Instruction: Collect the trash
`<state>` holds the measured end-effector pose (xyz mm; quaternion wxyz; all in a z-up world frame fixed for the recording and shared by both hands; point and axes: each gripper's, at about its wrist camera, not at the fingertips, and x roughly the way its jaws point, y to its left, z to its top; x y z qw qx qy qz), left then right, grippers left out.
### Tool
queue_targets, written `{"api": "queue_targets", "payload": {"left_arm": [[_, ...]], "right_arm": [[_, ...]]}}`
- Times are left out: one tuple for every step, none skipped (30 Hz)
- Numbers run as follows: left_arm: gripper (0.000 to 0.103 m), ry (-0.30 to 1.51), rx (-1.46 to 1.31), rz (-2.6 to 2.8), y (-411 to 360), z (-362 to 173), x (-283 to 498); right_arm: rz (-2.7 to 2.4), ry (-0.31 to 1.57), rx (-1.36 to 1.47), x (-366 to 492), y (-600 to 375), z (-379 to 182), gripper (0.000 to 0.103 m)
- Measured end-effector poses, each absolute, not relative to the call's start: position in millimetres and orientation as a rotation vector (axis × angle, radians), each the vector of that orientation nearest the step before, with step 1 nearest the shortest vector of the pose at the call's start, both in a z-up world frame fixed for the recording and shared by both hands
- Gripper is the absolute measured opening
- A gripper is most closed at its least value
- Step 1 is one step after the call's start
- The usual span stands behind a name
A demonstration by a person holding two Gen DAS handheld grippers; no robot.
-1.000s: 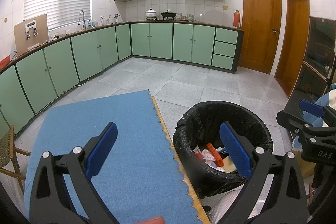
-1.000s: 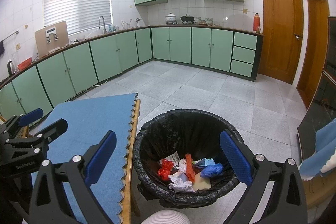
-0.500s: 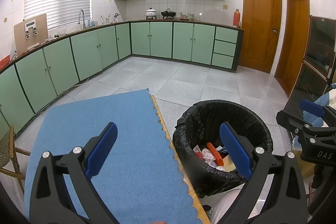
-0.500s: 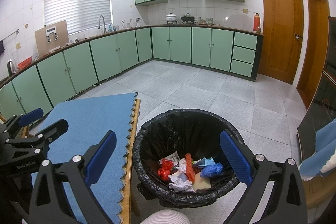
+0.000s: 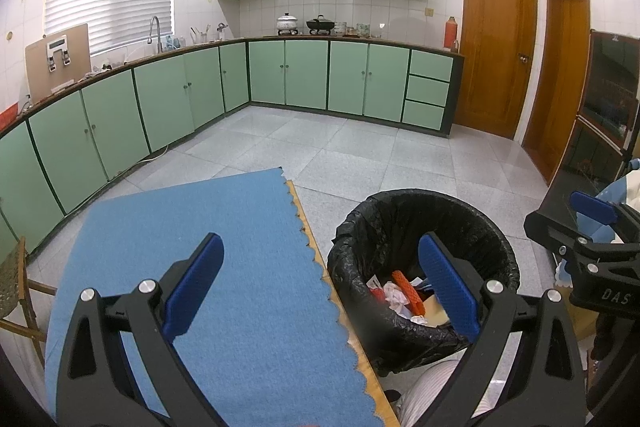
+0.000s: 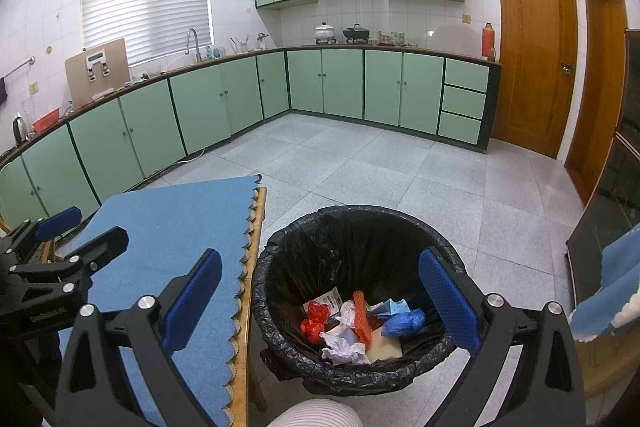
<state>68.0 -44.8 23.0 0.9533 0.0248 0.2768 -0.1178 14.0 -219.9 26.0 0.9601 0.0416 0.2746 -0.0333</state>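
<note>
nothing much has shifted since a second ago: both grippers hang where they were, and only a small orange-red sliver that showed at the bottom edge of the left wrist view has nearly dropped out of sight.

left gripper (image 5: 320, 283) is spread wide with nothing between its blue pads (image 5: 194, 281), hovering over the near right part of the blue mat (image 5: 224, 267) that covers the counter (image 5: 362, 363), whose wooden edge shows along the mat's scalloped side. right gripper (image 6: 320, 301) is just as wide open and empty, held above the trash bin (image 6: 360, 239), which stands on the tiled floor (image 6: 360, 163) just beside the counter's right edge.

the bin is lined with a black bag (image 6: 292, 267) folded over its rim. the trash lies at the bottom: a crumpled red wrapper (image 6: 314, 319), white crumpled paper (image 6: 344, 347), an orange-red strip (image 6: 361, 315) standing tilted in the middle, a blue crumpled piece (image 6: 404, 321), a printed white slip (image 6: 330, 301) and a pale flat card (image 6: 386, 347). the mat itself carries no loose items in either view.

green cabinets (image 6: 200, 107) run along the far walls.
</note>
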Motion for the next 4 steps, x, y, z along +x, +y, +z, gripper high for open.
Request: {"api": "queue_targets", "payload": {"left_arm": [[0.095,0.563,0.050,-0.240,-46.0,22.7,67.9],[0.095,0.564,0.049,-0.239,-46.0,22.4,68.0],[0.095,0.563,0.050,-0.239,-46.3,21.9,68.0],[0.095,0.563,0.050,-0.239,-46.3,22.0,68.0]], "right_arm": [[-0.068,0.556,0.083,14.1,-219.9,26.0,0.097],[-0.067,0.557,0.083,14.1,-219.9,26.0,0.097],[-0.067,0.557,0.083,14.0,-219.9,26.1,0.097],[-0.067,0.557,0.082,14.5,-219.5,26.2,0.097]]}}
